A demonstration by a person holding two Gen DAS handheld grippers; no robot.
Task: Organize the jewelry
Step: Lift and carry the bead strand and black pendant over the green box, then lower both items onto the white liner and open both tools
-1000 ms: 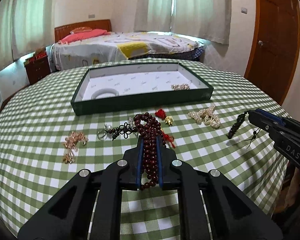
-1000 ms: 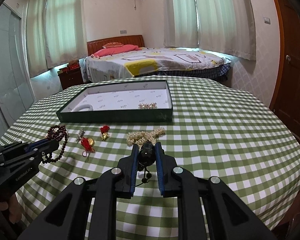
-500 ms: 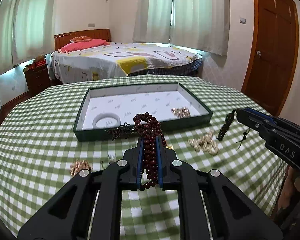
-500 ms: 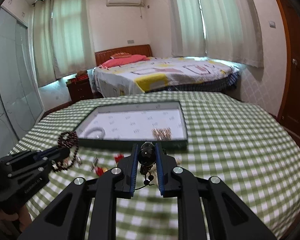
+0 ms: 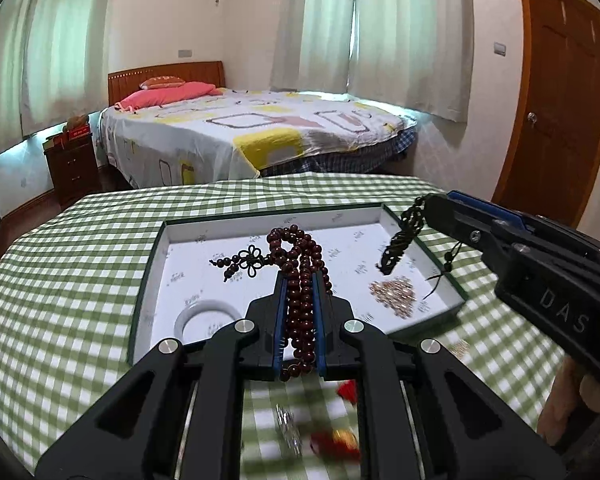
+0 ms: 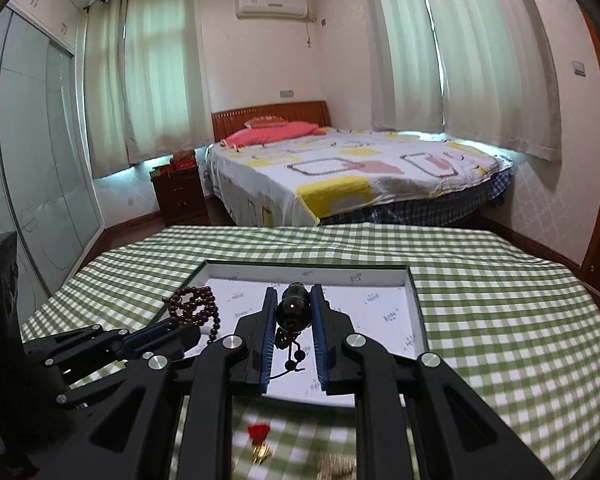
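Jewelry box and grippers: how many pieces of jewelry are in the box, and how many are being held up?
In the box: 2, the white bangle and the gold chain pile.
Held by grippers: 2, the dark red bead string in the left gripper and the dark bead bracelet in the right gripper.
Total: 4

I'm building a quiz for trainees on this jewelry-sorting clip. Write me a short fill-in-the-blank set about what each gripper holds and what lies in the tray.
1. The left gripper is shut on a string of dark ____ beads.
2. The right gripper is shut on a ____ beaded bracelet.
3. A ____ bangle lies in the tray.
4. Both grippers are held above the ____.

Missing words: red; black; white; tray
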